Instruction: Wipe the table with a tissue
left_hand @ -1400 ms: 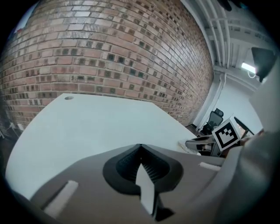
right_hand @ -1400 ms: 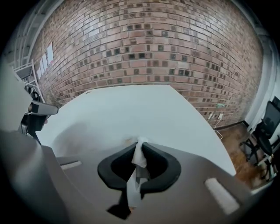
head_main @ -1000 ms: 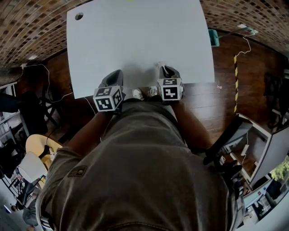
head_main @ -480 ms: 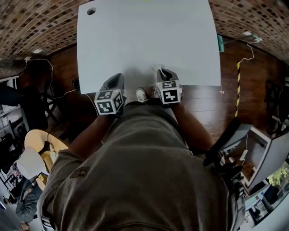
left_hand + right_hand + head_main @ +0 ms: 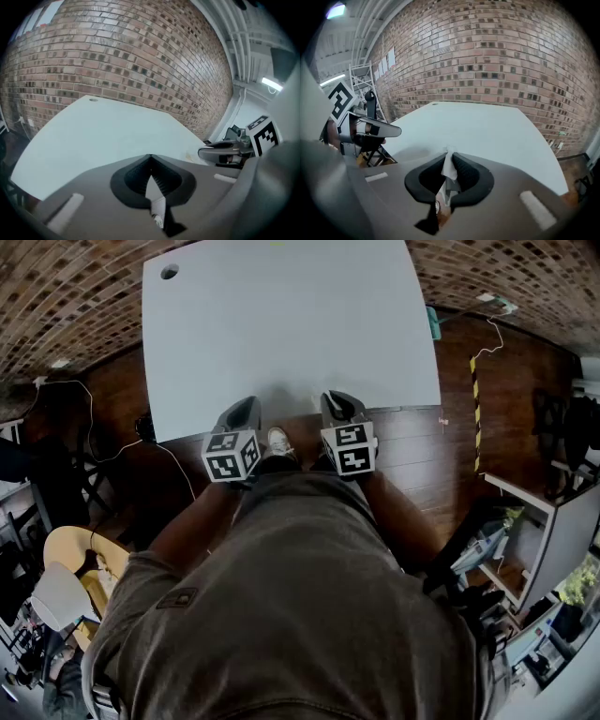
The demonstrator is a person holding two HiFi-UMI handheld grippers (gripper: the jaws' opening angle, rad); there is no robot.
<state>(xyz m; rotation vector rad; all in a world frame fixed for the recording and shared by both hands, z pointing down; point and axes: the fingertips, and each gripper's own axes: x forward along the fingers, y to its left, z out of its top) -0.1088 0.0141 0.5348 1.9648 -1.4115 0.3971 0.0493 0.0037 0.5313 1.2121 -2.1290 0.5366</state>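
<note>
I hold my right gripper [image 5: 337, 401] at the near edge of the worktop [image 5: 281, 324], its fingers [image 5: 468, 176] closed on the tissue [image 5: 449, 167]. My left gripper [image 5: 241, 411] sits near it at the same edge, its fingers pressed together with nothing between them. Bare worktop stretches ahead to the far edge.

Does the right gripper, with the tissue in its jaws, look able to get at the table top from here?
Probably yes. The right gripper is at the near edge of the table, jaws shut on the tissue, and nothing shows on the white top ahead to block it.
</note>
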